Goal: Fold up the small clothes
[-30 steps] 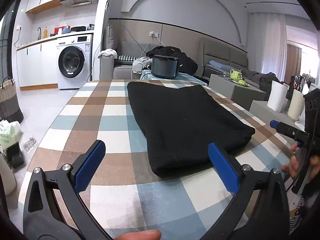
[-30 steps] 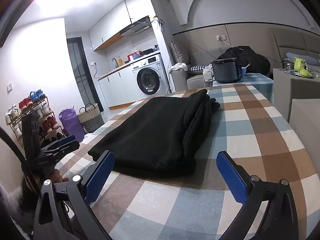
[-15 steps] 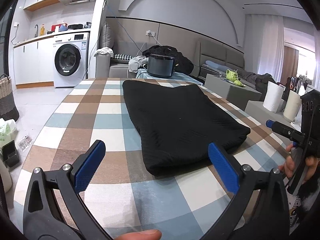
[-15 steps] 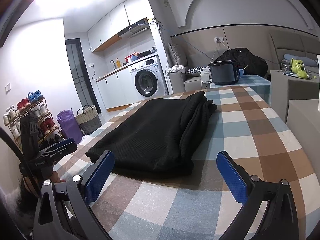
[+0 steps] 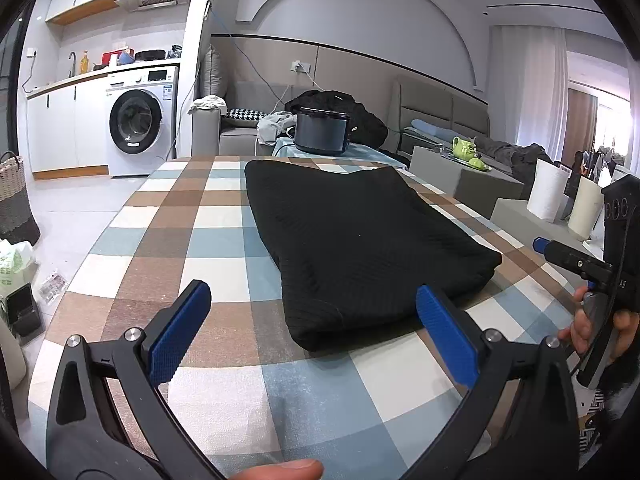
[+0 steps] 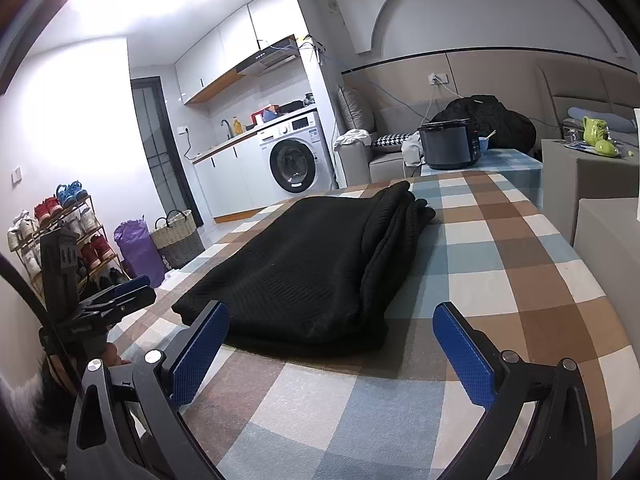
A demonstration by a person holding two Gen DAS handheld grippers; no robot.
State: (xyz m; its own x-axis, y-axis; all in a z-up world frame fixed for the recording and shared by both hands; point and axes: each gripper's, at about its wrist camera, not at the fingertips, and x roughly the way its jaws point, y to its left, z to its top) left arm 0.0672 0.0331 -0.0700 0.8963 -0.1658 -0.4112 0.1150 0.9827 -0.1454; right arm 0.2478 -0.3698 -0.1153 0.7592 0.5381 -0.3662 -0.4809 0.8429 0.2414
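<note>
the left gripper (image 5: 312,328) has its two blue fingers (image 5: 180,332) spread wide, with nothing between them. just under them is bare checked tablecloth (image 5: 224,392). right past the fingertips lies the black folded cloth (image 5: 360,240). its near edge sits just beyond the gap, closer to the right-hand finger than to the left-hand one. to the left of the cloth there is a wide strip of bare tablecloth, running all the way to the far edge of the table. off to the right of the fingers, past the table edge, a hand (image 5: 600,328) holds the other tool.

the right gripper (image 6: 332,344) is also spread wide and holds nothing. the cloth's near edge (image 6: 304,336) lies just ahead, between the fingers but more toward the left-hand one. its thick layered side faces the right-hand finger. past that side the tablecloth (image 6: 520,264) is bare out to the table edge. to the left of the fingers, past the table edge, the left tool shows.

farther off, beyond the table's far end, a dark pot (image 6: 448,148) sits on a smaller table. behind it are a sofa and a washing machine (image 6: 296,160).
</note>
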